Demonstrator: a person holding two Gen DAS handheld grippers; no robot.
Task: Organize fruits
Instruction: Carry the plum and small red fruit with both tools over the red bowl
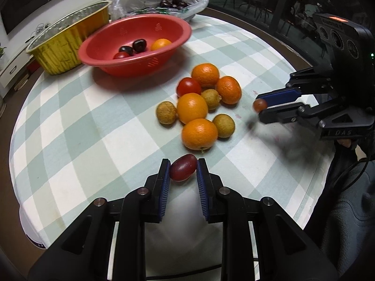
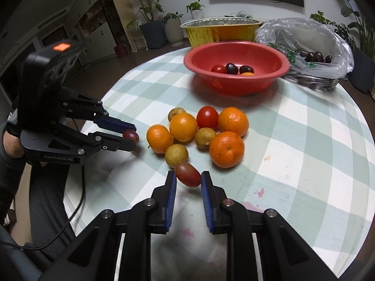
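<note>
Currently both grippers loaded; step in hand looks like carry-to-bowl.

Surface: round, green/white check cloth. Far side: red bowl, gold foil pan just beside it, clear plastic bag w/ dark fruit behind.

Red bowl already holds a few pcs: two dark cherries, a red tomato, one orange. So sorting seems partly done, most left.

Loose pile mid-surface, between bowl and grippers: four oranges, one red tomato, three small tan-brown fruits, all touching or nearly.

Left gripper: fingers clamped on a dark red grape tomato, near edge of pile. From right wrist view it looks lifted slightly off surface; can't confirm.

Right gripper: fingers closed on a reddish-brown grape tomato, just beside nearest tan fruit. Left wrist view shows it off to the right, blurred.

Next move, judged: take each tomato over pile to red bowl, release above rim. Needs clearance over the oranges; grip light, skins soft. One arm at a time prob. safer, both paths converge on same bowl.
</note>
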